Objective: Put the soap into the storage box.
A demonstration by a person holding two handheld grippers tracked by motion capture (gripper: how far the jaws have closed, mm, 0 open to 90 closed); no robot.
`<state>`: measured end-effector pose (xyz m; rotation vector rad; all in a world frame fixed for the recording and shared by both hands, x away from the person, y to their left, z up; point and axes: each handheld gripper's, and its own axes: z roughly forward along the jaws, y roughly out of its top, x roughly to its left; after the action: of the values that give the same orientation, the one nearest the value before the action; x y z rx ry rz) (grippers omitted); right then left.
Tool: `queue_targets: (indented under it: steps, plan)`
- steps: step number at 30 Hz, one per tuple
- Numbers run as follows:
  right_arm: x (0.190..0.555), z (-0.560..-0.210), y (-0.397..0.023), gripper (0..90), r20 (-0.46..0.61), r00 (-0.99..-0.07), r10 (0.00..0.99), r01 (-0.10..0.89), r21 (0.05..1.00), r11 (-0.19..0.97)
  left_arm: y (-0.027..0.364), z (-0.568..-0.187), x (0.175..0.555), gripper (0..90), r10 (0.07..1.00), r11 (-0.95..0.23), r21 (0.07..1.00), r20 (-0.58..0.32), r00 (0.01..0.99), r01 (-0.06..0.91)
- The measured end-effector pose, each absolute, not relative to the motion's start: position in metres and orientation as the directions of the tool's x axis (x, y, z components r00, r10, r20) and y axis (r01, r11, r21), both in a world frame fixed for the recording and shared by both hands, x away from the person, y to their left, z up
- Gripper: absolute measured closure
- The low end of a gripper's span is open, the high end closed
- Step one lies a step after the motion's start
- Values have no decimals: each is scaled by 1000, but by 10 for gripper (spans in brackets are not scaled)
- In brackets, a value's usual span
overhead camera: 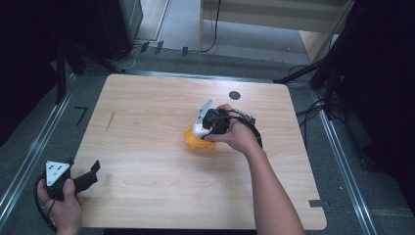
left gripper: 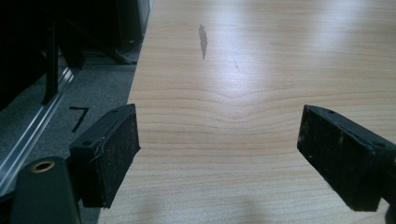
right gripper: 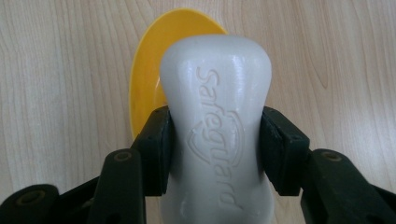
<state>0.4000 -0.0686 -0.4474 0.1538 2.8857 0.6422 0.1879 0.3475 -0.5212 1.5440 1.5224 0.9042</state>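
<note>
Soap bar [right gripper: 217, 135] sits pinched between the jaws of my right tool [right gripper: 215, 149], directly above the yellow bowl [right gripper: 149, 70] on the tabletop [overhead camera: 147, 147]. I judge the pickup done and release pending. My left tool [left gripper: 219, 154] idles spread, nothing between its jaws.

left gripper [overhead camera: 93, 169] — black fingers [left gripper: 109, 154], grey triangular plate | right gripper [right gripper: 215, 149] — black, screwed

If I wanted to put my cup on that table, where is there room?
Nearly anywhere. The wooden table is bare across its left half, between the left gripper and the yellow bowl. Only mid-table is busy, where the right gripper holds a white soap bar above that bowl.
</note>
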Motion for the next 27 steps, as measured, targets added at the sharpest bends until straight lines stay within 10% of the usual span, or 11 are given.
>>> queue_targets:
  steps: [27]
  plan:
    - [407,-469,-57,509,-127,-989,74,20,381,924,348,-521,188,132,999,12,892,-32,36,453]
